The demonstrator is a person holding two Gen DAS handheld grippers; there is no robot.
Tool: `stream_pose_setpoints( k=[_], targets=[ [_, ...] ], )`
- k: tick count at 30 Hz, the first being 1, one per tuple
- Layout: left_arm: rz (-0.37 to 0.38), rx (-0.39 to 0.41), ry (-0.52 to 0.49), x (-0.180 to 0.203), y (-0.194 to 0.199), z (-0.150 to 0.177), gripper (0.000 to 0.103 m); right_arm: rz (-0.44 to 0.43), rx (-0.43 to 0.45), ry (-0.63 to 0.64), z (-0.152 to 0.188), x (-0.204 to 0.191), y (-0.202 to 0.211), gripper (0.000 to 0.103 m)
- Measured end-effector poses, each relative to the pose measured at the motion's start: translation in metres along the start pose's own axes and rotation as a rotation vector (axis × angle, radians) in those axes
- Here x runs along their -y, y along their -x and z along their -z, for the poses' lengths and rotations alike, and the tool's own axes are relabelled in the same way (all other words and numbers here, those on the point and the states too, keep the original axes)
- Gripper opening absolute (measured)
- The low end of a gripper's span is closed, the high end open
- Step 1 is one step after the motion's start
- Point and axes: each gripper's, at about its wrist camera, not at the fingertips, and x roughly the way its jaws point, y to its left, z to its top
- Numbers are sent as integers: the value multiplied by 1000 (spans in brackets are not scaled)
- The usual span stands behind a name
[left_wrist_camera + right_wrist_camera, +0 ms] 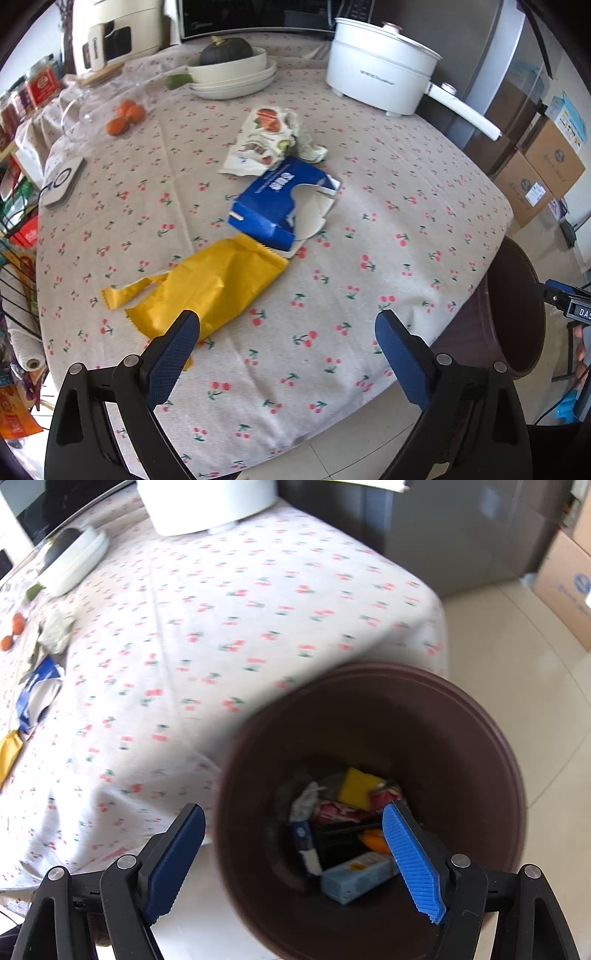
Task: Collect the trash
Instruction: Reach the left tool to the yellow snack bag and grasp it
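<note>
Left gripper [287,334]: jaws spread, empty, above yellow bag [207,291] near table edge. Right gripper [293,829]: spread, empty, over brown bin [480,738] beside table.

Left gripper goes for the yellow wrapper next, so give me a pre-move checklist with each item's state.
1. Left gripper open and empty: ok, jaws spread wide with only tablecloth between them.
2. Yellow wrapper reachable: ok, it lies flat just beyond the left fingertip.
3. Wrapper free of other trash: not ok, its far end meets or tucks under the blue carton.
4. Right gripper done with its drop: ok, open and empty above the brown trash bin.
5. Room left in the bin: ok, the trash sits low at the bottom.
6. Wrapper empty: cannot tell.
</note>
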Motion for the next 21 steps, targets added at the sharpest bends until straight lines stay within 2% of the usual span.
stream_pose_setpoints(
  k=[5,9,11,16,21],
  targets=[
    [-19,-18,39,-41,-7,-3,97,-12,-5,47,-6,-31,-6,84],
    [-47,-14,-45,-57,-20,-13,97,-22,-12,72,-11,-50,-11,85],
    [-26,-29,-54,-62,-29,-15,97,-28,-15,83,-13,-59,-13,85],
    [13,-69,-93,-58,-50,-21,97,-38,-23,105,-16,-74,-17,85],
    [-57,-120,-171,-46,-70,-21,97,-42,-32,104,-20,-81,-22,85]
  ],
)
